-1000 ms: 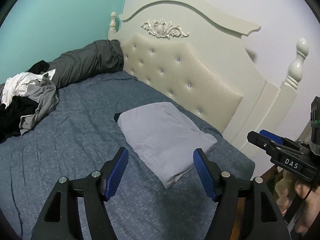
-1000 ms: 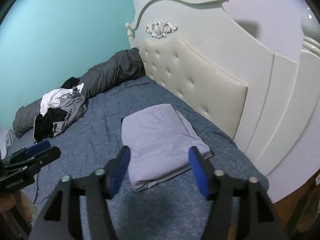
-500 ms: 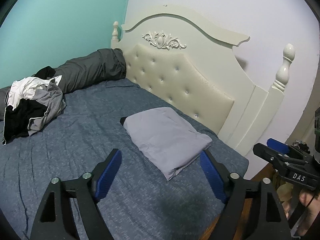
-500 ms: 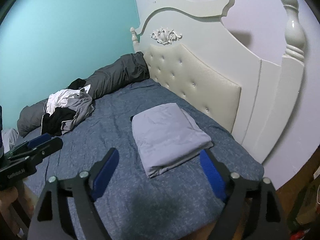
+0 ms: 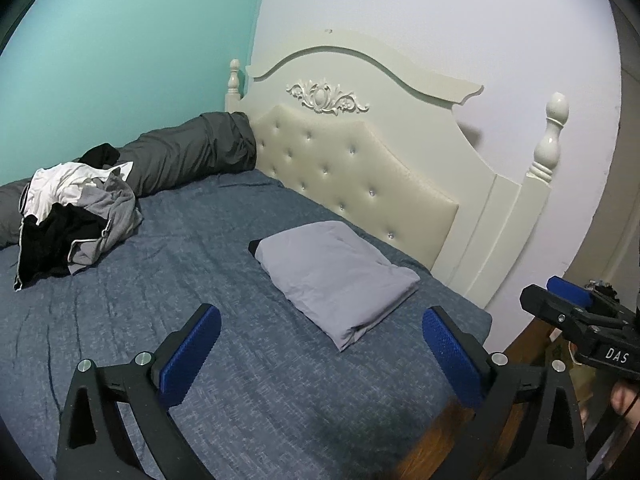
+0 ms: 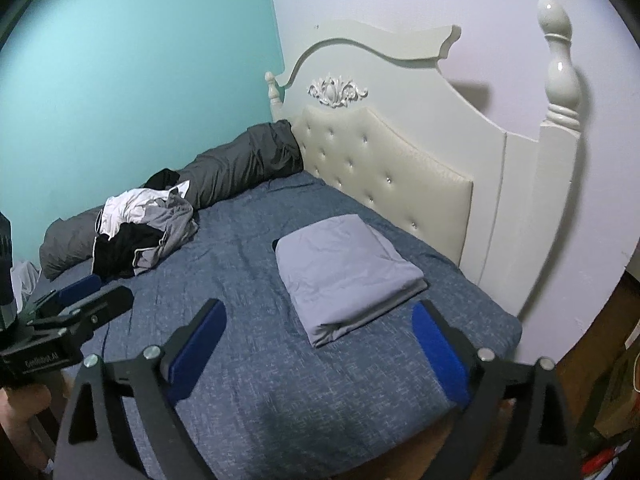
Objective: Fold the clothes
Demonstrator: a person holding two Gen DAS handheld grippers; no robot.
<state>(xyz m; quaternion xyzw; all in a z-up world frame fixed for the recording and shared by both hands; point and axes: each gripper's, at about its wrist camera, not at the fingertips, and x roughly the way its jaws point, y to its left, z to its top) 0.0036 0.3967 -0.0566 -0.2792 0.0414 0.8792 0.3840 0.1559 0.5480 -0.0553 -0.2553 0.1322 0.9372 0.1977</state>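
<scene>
A folded light grey garment (image 5: 336,274) (image 6: 346,270) lies flat on the blue bed (image 5: 160,300) (image 6: 248,264) near the headboard. A heap of unfolded black, white and grey clothes (image 5: 72,216) (image 6: 140,228) sits at the far left of the bed. My left gripper (image 5: 320,332) hangs above the bed's near edge, short of the folded garment; its jaws are opening with nothing between them. My right gripper (image 6: 318,326) is likewise back from the garment, jaws opening and empty. Each gripper shows at the edge of the other's view, the right gripper (image 5: 576,316) and the left gripper (image 6: 80,300).
A cream tufted headboard (image 5: 360,168) (image 6: 384,168) with a tall bedpost (image 6: 560,64) stands behind the bed. A dark grey rolled duvet (image 5: 188,156) (image 6: 240,164) lies along the teal wall. Wooden floor (image 6: 592,340) shows to the right of the bed.
Both grippers have pulled back from the folded garment and risen, and their jaws have spread wider. The garment lies still where it was.
</scene>
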